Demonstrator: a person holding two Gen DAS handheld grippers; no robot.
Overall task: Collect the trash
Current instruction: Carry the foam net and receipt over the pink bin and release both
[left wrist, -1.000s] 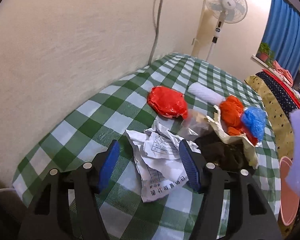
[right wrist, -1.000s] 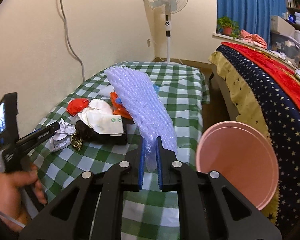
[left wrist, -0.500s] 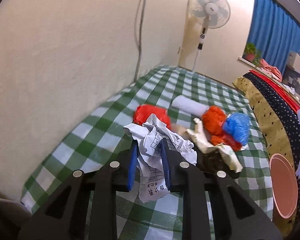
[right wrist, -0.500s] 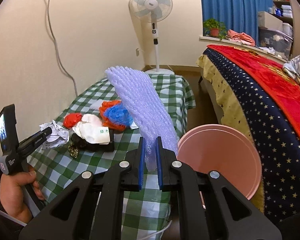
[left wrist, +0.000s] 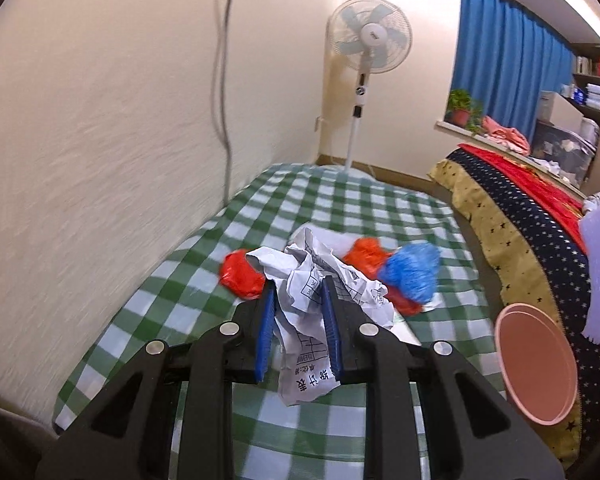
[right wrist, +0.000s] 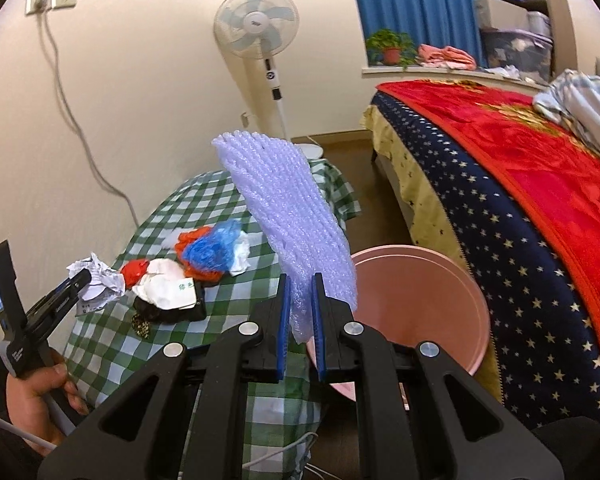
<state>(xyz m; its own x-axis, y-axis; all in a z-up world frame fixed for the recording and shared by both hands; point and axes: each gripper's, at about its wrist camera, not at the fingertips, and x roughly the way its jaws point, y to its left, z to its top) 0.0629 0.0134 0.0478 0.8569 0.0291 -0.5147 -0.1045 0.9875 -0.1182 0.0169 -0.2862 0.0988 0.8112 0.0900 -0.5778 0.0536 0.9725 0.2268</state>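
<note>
Clamping crumpled paper [left wrist: 304, 280], left tongs [left wrist: 298, 292]; right tongs [right wrist: 300, 292] pinch foam netting [right wrist: 288, 216].

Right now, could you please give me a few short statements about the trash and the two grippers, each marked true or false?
1. The left gripper holds a crumpled printed paper. True.
2. The right gripper is empty. False: its jaws pinch a lilac foam net sleeve.
3. The pink bin stands between the checked table and the bed. True.
4. The blue plastic bag already lies in the bin. False: it lies on the table.
5. The standing fan stands on the table. False: it stands on the floor beyond.
</note>
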